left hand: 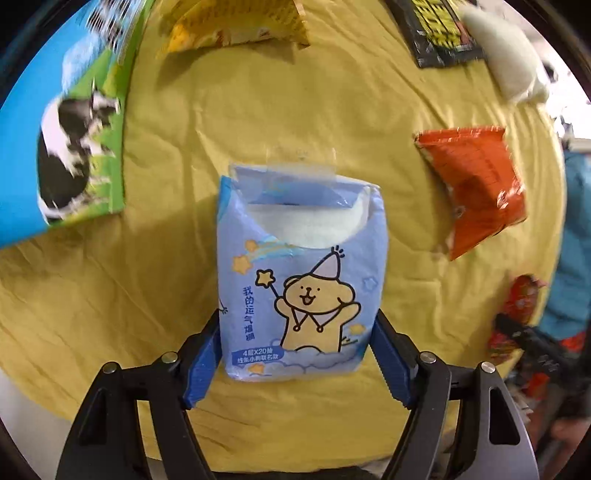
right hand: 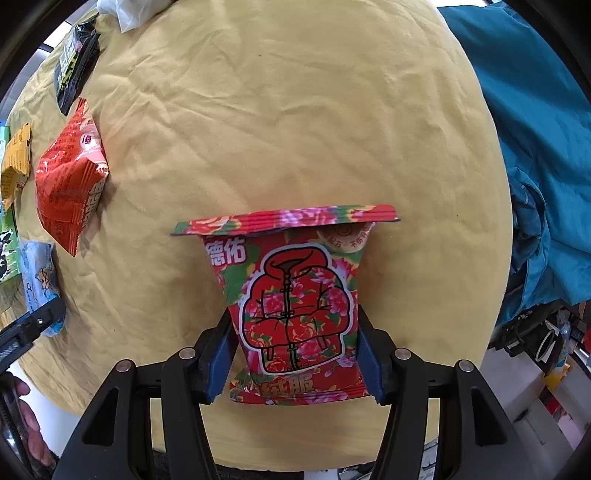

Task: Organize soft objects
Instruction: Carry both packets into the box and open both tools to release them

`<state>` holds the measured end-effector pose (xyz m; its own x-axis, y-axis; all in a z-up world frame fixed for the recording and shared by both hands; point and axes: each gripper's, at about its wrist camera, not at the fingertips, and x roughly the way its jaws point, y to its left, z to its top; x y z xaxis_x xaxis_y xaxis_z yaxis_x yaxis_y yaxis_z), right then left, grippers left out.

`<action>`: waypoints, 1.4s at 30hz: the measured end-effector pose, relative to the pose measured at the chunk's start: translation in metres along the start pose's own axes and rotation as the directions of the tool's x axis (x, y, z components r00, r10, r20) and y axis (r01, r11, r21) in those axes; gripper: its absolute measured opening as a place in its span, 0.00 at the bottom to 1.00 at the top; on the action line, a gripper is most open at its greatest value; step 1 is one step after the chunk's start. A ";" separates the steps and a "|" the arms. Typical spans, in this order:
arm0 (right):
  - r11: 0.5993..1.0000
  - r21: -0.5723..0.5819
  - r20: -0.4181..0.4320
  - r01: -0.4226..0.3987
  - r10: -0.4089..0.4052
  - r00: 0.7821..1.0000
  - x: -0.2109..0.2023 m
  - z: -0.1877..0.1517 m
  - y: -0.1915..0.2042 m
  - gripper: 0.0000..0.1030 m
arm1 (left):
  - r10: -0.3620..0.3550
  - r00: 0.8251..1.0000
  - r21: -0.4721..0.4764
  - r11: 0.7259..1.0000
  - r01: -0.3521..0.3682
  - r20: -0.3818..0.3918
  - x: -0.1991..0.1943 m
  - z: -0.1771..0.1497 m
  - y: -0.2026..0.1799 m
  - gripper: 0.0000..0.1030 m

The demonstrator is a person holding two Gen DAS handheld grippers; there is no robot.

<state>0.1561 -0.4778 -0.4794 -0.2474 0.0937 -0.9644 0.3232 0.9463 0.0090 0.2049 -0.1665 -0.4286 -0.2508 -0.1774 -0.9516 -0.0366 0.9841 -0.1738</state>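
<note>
My left gripper (left hand: 297,343) is shut on a light blue tissue pack (left hand: 299,273) with a cartoon bear, held above the yellow cloth (left hand: 166,184). Its top flap is open and white tissue shows. My right gripper (right hand: 295,343) is shut on a red floral packet (right hand: 291,295) with a jacket drawing, held above the same cloth (right hand: 295,110). The tissue pack (right hand: 38,280) and left gripper also show at the left edge of the right wrist view. The floral packet (left hand: 517,314) shows blurred at the right of the left wrist view.
An orange-red snack bag (left hand: 476,188) (right hand: 72,173) lies on the cloth. A blue-green cow-print pack (left hand: 70,140), a yellow bag (left hand: 236,26) (right hand: 16,162), a black-yellow packet (left hand: 439,33) (right hand: 75,55) and a white soft item (left hand: 509,62) lie at the far side. Teal fabric (right hand: 535,147) lies right.
</note>
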 end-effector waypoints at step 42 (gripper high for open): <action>0.997 0.070 0.026 -0.017 0.015 1.000 -0.006 -0.010 0.002 0.51 | 0.171 0.983 0.040 0.984 -0.174 0.072 -0.005 0.042 -0.004 0.56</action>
<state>0.1492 -0.4731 -0.4713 -0.2191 0.0999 -0.9706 0.3905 0.9206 0.0066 0.2468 -0.1701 -0.4332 -0.1827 -0.0068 -0.9832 0.0460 0.9988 -0.0154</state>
